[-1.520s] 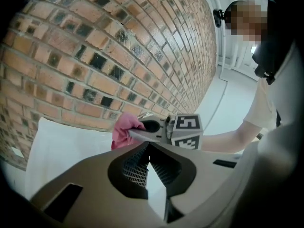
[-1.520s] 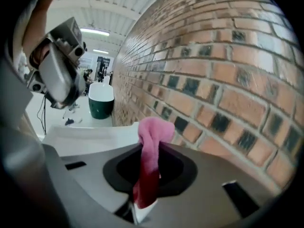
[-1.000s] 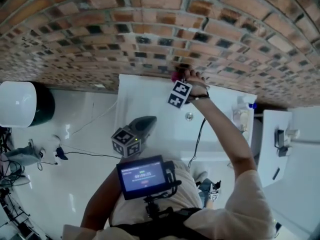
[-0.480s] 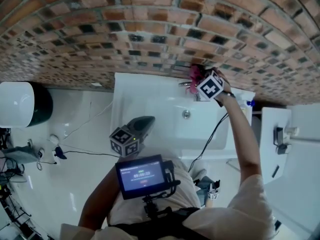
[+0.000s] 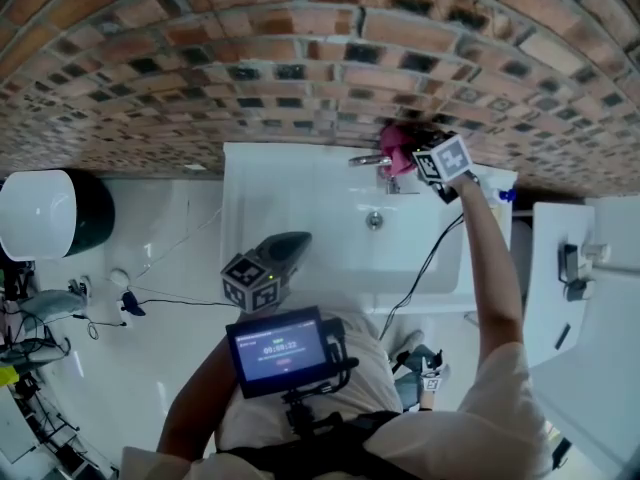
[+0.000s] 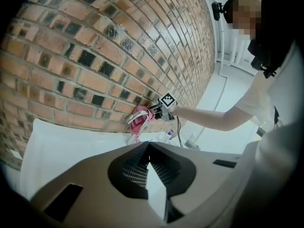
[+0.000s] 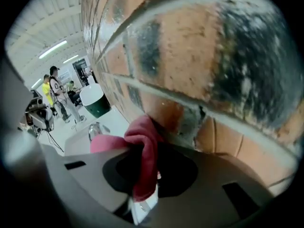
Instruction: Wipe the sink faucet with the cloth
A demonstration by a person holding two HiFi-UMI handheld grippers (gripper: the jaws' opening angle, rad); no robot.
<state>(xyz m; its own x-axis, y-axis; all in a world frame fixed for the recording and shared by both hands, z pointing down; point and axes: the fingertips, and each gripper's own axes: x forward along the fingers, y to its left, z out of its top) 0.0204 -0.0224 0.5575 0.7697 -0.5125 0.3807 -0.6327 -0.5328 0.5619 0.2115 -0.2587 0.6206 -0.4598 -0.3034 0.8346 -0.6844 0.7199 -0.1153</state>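
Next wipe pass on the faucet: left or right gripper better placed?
Right. The right gripper is shut on the pink cloth, right at the faucet by the brick wall. The left gripper is shut, empty, off near the sink's front.

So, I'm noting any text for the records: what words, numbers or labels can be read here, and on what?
Chest screen: a line of pale digits, too blurred to read.
Left marker cube and right marker cube: black-and-white square patterns, no letters.
Bottle: any label too small to read.
Nothing else legible.
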